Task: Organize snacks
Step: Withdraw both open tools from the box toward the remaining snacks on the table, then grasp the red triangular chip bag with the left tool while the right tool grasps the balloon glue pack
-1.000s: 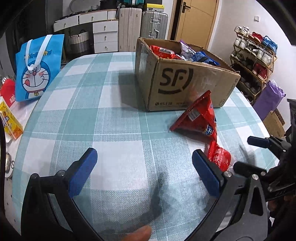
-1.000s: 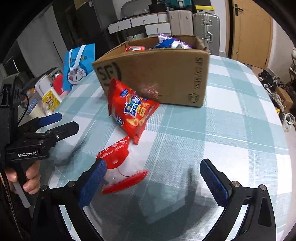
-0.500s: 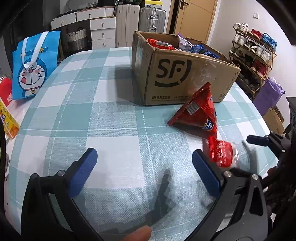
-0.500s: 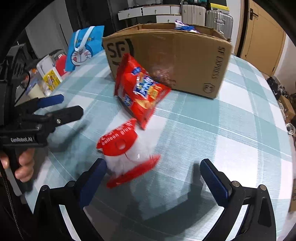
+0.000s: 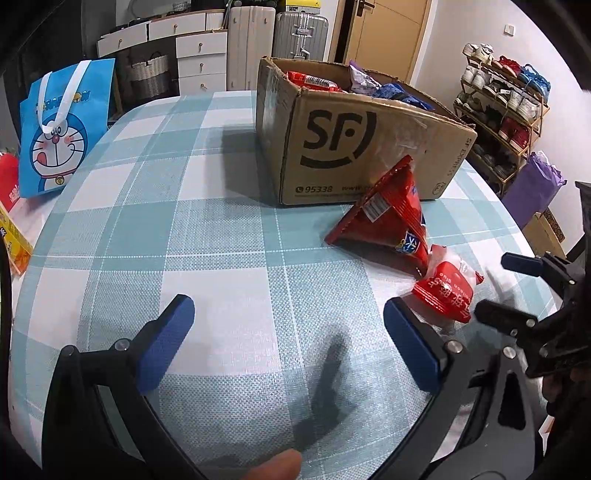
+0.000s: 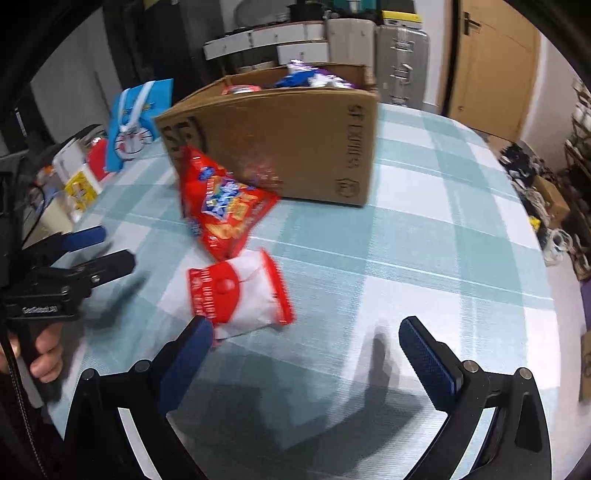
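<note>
A cardboard SF box (image 5: 354, 136) holds several snack packs and stands on the checked table; it also shows in the right wrist view (image 6: 280, 136). A red chip bag (image 5: 391, 218) leans against its front, also in the right wrist view (image 6: 225, 210). A small red-and-white snack pack (image 5: 447, 291) lies just in front of it, close before my right gripper (image 6: 310, 350), which is open and empty. My left gripper (image 5: 288, 339) is open and empty over bare tablecloth, left of both packs.
A blue Doraemon bag (image 5: 62, 129) stands at the table's left edge, with red and yellow packages (image 5: 11, 229) beside it. A shoe rack (image 5: 506, 110) and purple bag (image 5: 532, 188) stand beyond the right edge. Drawers and suitcases (image 5: 299, 33) line the back wall.
Both grippers have moved forward toward the box. My right gripper has swung so the small red-and-white pack now lies nearer its middle. Both stay open.
</note>
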Demonstrator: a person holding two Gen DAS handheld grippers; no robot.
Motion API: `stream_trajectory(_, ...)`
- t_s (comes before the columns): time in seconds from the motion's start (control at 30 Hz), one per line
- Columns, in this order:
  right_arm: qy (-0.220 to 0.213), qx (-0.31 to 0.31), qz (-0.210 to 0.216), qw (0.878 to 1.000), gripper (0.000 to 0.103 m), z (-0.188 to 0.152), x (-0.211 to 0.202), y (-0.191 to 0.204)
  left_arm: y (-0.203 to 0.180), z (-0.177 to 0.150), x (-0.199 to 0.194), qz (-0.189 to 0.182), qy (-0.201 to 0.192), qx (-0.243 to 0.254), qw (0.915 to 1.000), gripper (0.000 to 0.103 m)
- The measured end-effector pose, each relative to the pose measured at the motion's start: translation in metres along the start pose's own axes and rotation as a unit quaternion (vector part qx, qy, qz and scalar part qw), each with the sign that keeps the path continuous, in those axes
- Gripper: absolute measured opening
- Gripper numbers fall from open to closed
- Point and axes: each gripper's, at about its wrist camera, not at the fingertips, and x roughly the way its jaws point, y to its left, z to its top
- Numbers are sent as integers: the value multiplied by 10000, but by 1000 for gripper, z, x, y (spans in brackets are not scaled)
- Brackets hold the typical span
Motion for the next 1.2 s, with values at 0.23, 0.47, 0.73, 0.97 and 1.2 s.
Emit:
stream_trajectory(0.23, 113, -24, 269, 9996, 102, 2, 13, 15, 1, -1, 1, 25, 27, 7, 10000, 102)
stream_trajectory(0.47, 84, -115, 295, 9995, 102, 8, 22, 21, 3, 0, 4, 42, 56, -17, 10000, 102)
stream_trajectory(0.73, 58, -273, 388, 9989, 97, 9, 27, 28, 2, 0, 7, 53, 100, 2, 9999, 102)
stream_trajectory(0.97, 38, -447, 251, 9987, 87, 12, 31, 35, -1, 1, 8, 69, 120, 30, 9999, 102)
stream_trajectory(1.2, -95, -534, 347, 9979, 65, 6, 25, 35, -7, 2, 9, 59, 137, 104, 9998, 102)
